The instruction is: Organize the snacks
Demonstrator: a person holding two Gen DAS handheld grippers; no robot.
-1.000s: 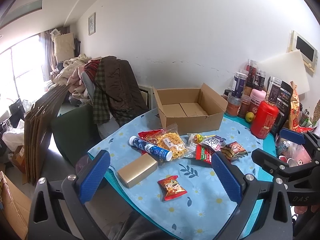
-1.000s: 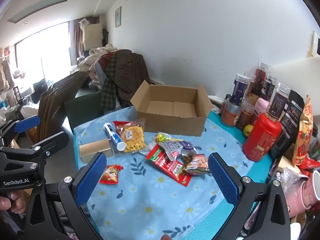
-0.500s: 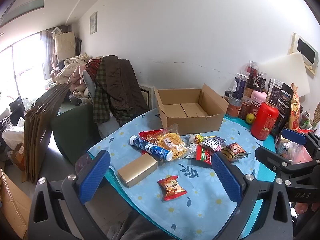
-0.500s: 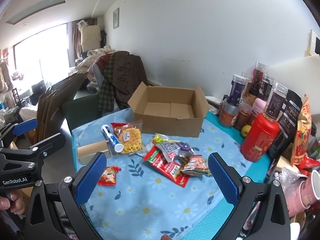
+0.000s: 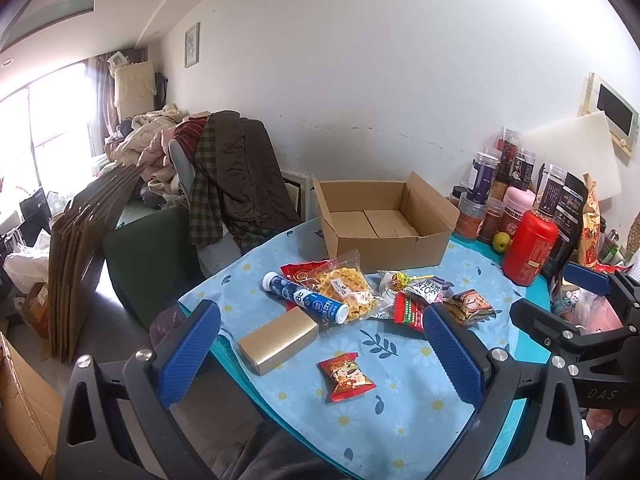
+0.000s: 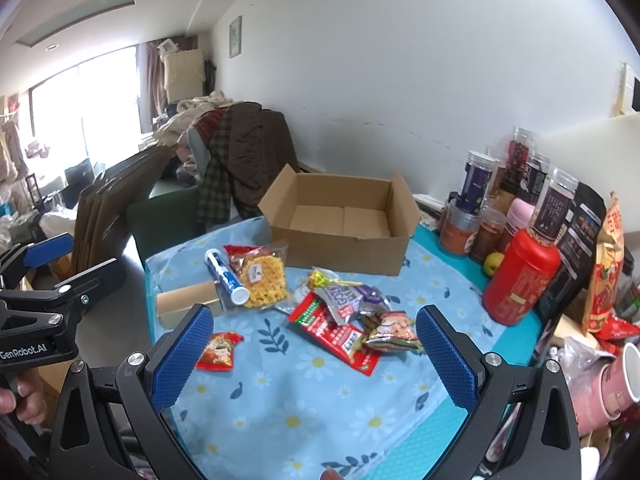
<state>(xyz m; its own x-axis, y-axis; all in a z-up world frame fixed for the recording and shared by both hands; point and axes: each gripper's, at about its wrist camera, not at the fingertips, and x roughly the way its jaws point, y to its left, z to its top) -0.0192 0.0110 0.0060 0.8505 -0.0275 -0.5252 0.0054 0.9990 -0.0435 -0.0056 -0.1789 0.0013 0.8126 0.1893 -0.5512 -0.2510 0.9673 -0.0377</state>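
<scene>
Snacks lie on a blue flowered tablecloth (image 5: 400, 412) in front of an open, empty cardboard box (image 5: 384, 220) (image 6: 340, 220). They include a gold box (image 5: 278, 340), a blue-and-white tube (image 5: 306, 298) (image 6: 224, 276), a waffle bag (image 5: 348, 292) (image 6: 264, 280), a small red packet (image 5: 346, 376) (image 6: 218, 350), a lollipop (image 6: 320, 278), and red and silver packets (image 6: 340, 328). My left gripper (image 5: 320, 352) is open and empty, above the table's near edge. My right gripper (image 6: 314, 356) is open and empty, held back over the near side.
Jars, a red canister (image 6: 518, 280), a pink flask and snack bags crowd the right side. A chair draped with clothes (image 5: 232, 184) stands behind the table's left. Flattened cardboard (image 5: 80, 264) leans on the left. Each gripper shows in the other's view.
Both grippers have drawn back slightly and risen, so the table looks a little farther away. Nothing on the table has moved.
</scene>
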